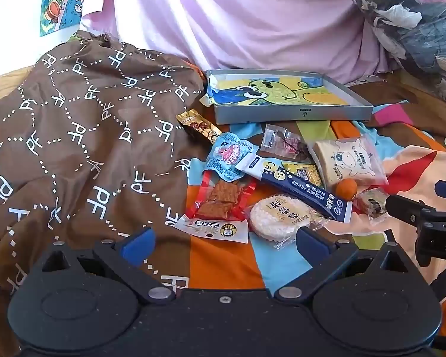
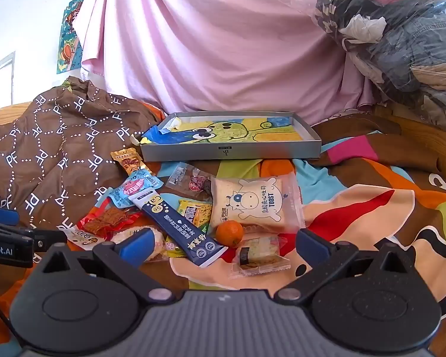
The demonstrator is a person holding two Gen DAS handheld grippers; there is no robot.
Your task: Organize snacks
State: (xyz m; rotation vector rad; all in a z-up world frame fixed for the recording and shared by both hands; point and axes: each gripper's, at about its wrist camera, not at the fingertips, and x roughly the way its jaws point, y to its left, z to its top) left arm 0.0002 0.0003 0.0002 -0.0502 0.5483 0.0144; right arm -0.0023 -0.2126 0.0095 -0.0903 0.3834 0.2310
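Note:
Several wrapped snacks lie heaped on a colourful bedsheet in front of a shallow grey tray (image 1: 291, 116) (image 2: 232, 151) lined with a frog drawing. Among them are a toast pack (image 1: 349, 160) (image 2: 252, 205), a navy stick pack (image 1: 300, 187) (image 2: 178, 226), a red-edged pack (image 1: 220, 205) (image 2: 110, 220), a round rice cracker (image 1: 278, 217), a small orange (image 1: 345, 187) (image 2: 229, 232) and a clear-wrapped bar (image 2: 260, 253). My left gripper (image 1: 226, 242) is open just before the red pack and the cracker. My right gripper (image 2: 223, 244) is open around the orange and the bar, holding nothing.
A brown "PF" patterned cloth (image 1: 74, 136) (image 2: 53, 148) is bunched on the left. A pink sheet (image 2: 217, 44) hangs behind the tray. A plastic bag of clothes (image 2: 401, 44) sits at the back right. Each gripper shows at the edge of the other's view.

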